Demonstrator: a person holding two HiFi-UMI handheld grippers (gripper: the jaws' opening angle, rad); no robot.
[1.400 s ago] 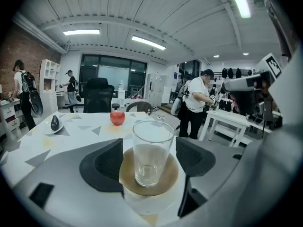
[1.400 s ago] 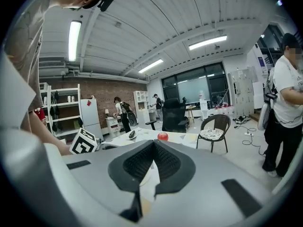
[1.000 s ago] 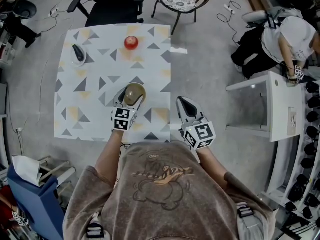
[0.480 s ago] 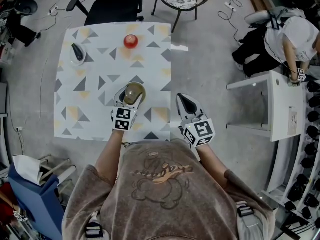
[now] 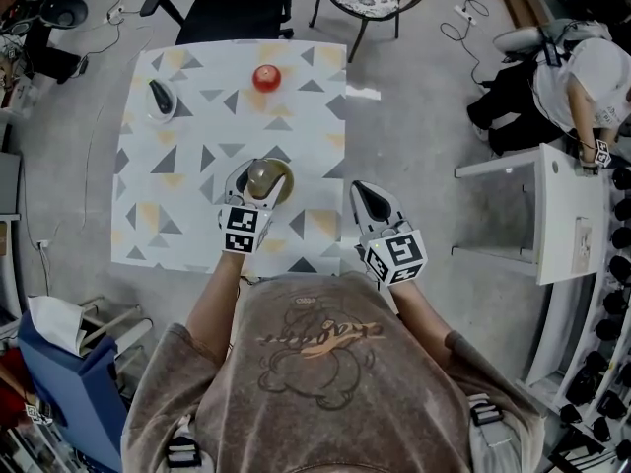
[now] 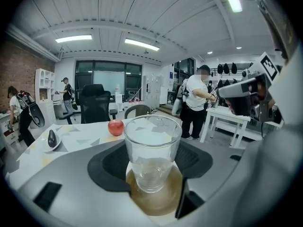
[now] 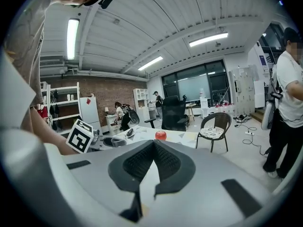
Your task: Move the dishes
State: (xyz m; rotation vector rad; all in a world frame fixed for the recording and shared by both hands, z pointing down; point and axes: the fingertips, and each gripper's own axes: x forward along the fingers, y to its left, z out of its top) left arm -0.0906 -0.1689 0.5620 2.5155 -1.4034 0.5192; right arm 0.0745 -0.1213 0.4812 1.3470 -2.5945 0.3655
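Closure is the change: the left tool [image 5: 260,177] has just been drawing its jaws in, and its pads now clamp the clear glass [image 6: 151,145]. The glass stands on a brown saucer [image 6: 156,200], right of centre in the near half of the bench [image 5: 177,225]. I judge the grasp made and the carry ready to begin; whether the saucer comes along I cannot tell. The apple [image 5: 265,77] and the small dish [image 5: 161,101] at the far left lie where they were. The right tool [image 5: 363,195], jaws together and empty, hangs just past the bench's right edge. Open surface spreads left and far of the glass, while the near edge is close.
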